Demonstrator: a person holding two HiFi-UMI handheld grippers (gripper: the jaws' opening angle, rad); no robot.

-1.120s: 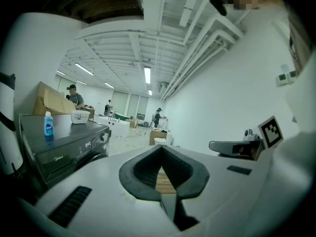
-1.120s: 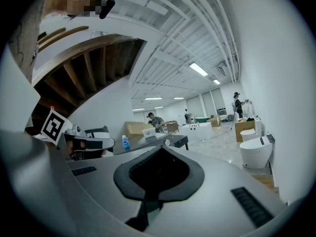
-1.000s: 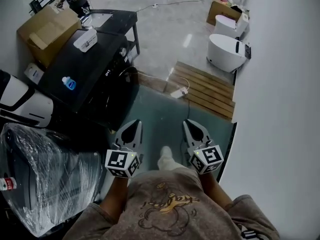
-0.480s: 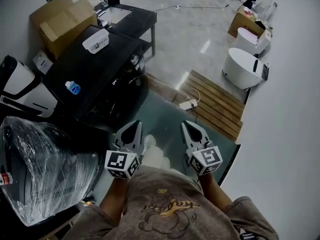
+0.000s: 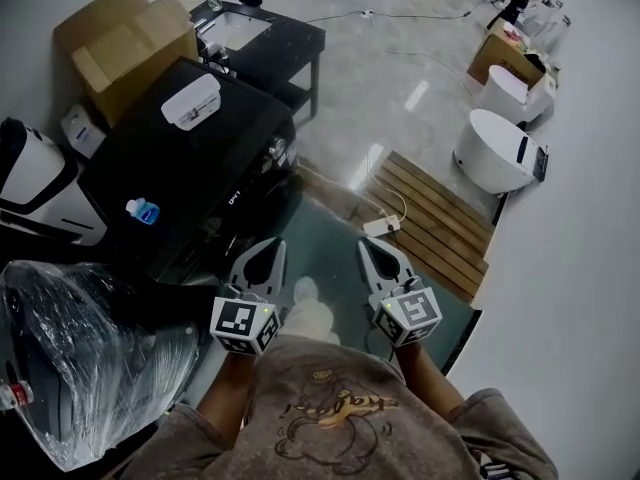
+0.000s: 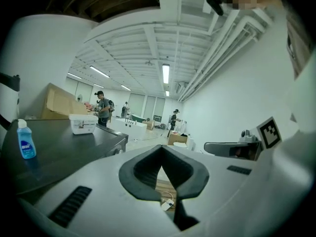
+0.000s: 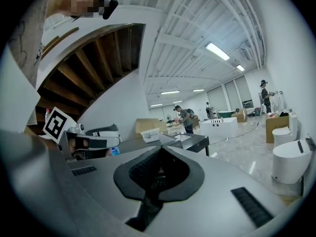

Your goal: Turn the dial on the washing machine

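The left hand-held gripper (image 5: pixel 266 253) has neared the washing machine (image 5: pixel 210 158).

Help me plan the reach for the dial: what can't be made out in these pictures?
Washing machine dial: head view, the front panel is dark and steeply foreshortened; the dial cannot be picked out.
Same panel, left gripper view: mostly behind the left gripper's own body.
Blue bottle label: too small in both views.
Plastic-wrapped object: head view, cut off by the left edge; the wrap obscures it.
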